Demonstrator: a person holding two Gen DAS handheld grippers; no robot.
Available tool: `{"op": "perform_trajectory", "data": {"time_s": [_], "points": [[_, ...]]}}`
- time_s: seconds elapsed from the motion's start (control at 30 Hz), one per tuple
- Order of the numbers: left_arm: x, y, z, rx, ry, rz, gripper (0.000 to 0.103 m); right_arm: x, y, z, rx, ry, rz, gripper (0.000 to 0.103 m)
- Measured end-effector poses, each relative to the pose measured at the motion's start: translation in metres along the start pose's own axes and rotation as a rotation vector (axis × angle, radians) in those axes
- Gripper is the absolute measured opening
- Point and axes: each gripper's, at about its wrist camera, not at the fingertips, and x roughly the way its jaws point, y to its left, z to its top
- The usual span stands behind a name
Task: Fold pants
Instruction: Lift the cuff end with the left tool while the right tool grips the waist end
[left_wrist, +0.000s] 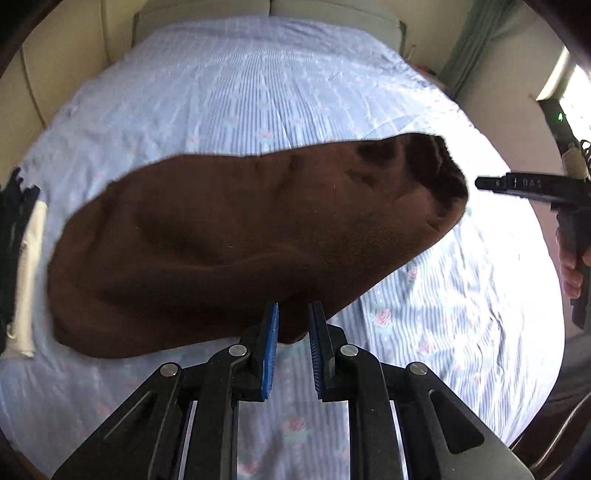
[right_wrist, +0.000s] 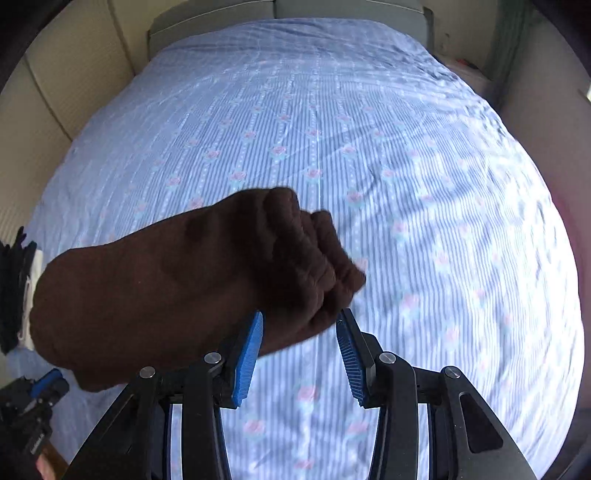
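Dark brown pants (left_wrist: 240, 236) lie folded in a thick bundle across the blue striped bedsheet (left_wrist: 258, 92). My left gripper (left_wrist: 294, 314) is at the bundle's near edge, and its blue pads stand close together with a corner of the brown cloth pinched between the tips. In the right wrist view, the pants (right_wrist: 166, 280) end in a bunched, rippled part. That part reaches between the tips of my right gripper (right_wrist: 301, 314), which is open, its pads clear of the cloth. The right gripper (left_wrist: 517, 184) and the hand holding it show at the right edge of the left wrist view.
A black and white pile of clothes (left_wrist: 22, 258) sits at the bed's left edge, beside the pants. Cream padded wall panels (left_wrist: 66, 55) flank the bed on the left, and a bright window (left_wrist: 576, 92) is at the right. The sheet (right_wrist: 406, 184) stretches far and to the right.
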Motion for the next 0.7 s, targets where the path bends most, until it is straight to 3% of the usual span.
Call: {"op": "perform_trajectory", "data": {"time_s": [0.2,0.3,0.33,0.4,0.6,0.7], "points": [[0.028,-0.018,0.006,0.031,0.011,0.042,0.017,0.037,0.009,0.034,-0.114,-0.014,0.052,0.046],[0.042,-0.012,0.005,0.006,0.062,0.023,0.017,0.067,0.013,0.046,-0.132,0.045,0.020,0.046],[0.046,-0.012,0.005,-0.002,0.072,0.019,0.017,0.072,0.011,0.047,-0.145,0.056,0.025,0.044],[0.053,-0.014,0.001,0.001,0.091,0.024,0.017,0.079,0.012,0.047,-0.159,0.071,-0.021,0.029],[0.060,-0.025,-0.002,0.035,0.094,0.055,0.019,0.067,-0.006,0.047,-0.106,0.029,-0.066,0.023],[0.070,-0.028,-0.006,0.044,0.111,0.064,0.019,0.078,-0.010,0.046,-0.089,0.069,-0.094,0.023]]}}
